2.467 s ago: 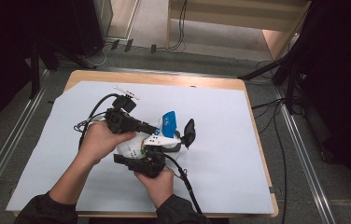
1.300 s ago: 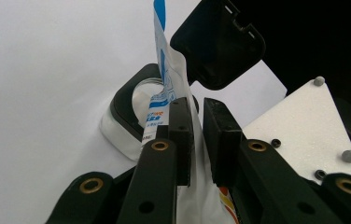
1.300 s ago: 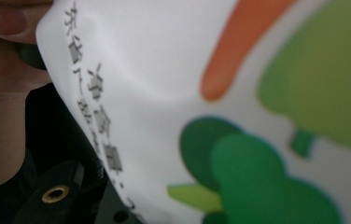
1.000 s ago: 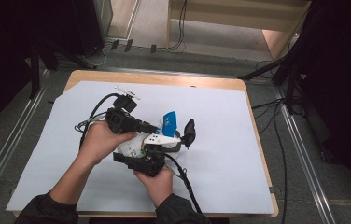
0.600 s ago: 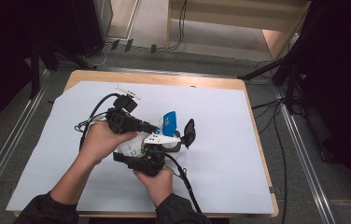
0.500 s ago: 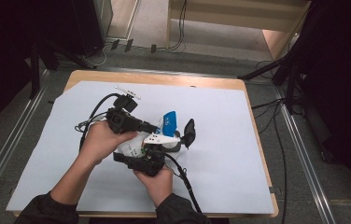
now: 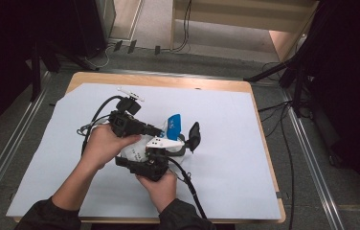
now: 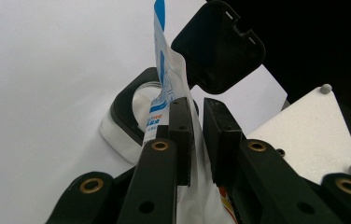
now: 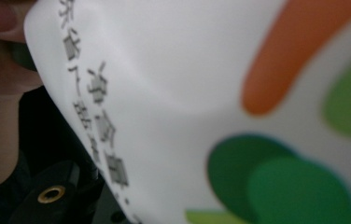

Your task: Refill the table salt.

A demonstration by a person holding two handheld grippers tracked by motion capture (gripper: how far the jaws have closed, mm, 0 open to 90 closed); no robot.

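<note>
Both claws on a white pouch over an open container

The left claw [image 8: 197, 140] is pinched nearly closed on the white pouch [image 8: 164, 88], jaws clamping its thin edge; the pouch hangs over a white container [image 8: 122, 135] with its black lid [image 8: 218, 46] flipped up, mid-desk [image 7: 226, 120] on the pale sheet; the right claw [image 7: 156, 155] sits against the pouch too, but can't tell if it's gripping, print's right up on its camera.
</note>
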